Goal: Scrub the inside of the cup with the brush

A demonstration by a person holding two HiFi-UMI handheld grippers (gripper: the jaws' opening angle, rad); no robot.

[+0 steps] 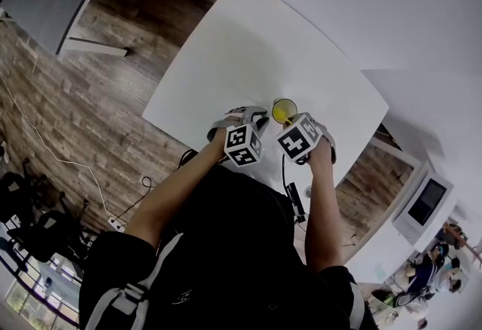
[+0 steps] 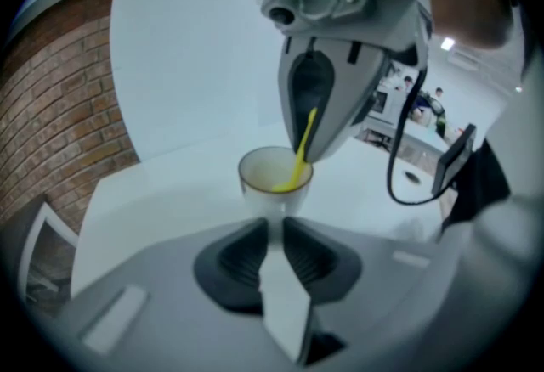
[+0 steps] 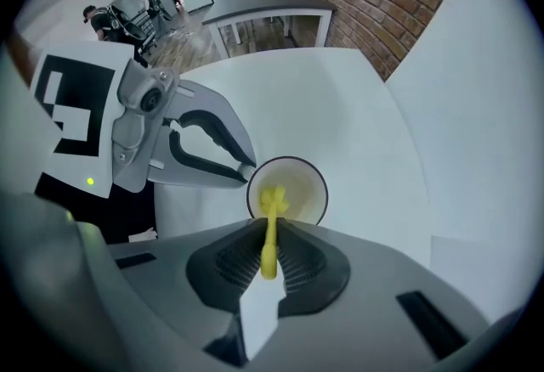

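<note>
Ribbed dark pads [image 3: 299, 264] of the right gripper [image 3: 270, 233] were pressed together on the thin yellow brush [image 3: 270, 213]. They pinched its handle near the upper end, so the bristled head hung just ahead of the jaw tips, down inside the cup [image 3: 293, 192]. That gripper stood directly over the cup's mouth and pointed down into it.

The left gripper [image 2: 276, 230] came in at a slant from the side. It was closed on the near side of the cup, right at its own jaw tips. Whether it pinched a handle or the wall itself could not be told. The cup stood on the white table [image 1: 248, 42], beneath both grippers.

The cup looked small, rigid and smooth-walled. It was probably light enough to slide or tip on the slick table under a sideways push from the brush, and likely to break if knocked off. A firm side hold like the left gripper's seemed the right place to brace it.

The brush looked light and slender, and its handle would probably flex. Held that far from the head, it could twist or slip between the pads under hard scrubbing. Gentle strokes or a lower hold would suit it better.
</note>
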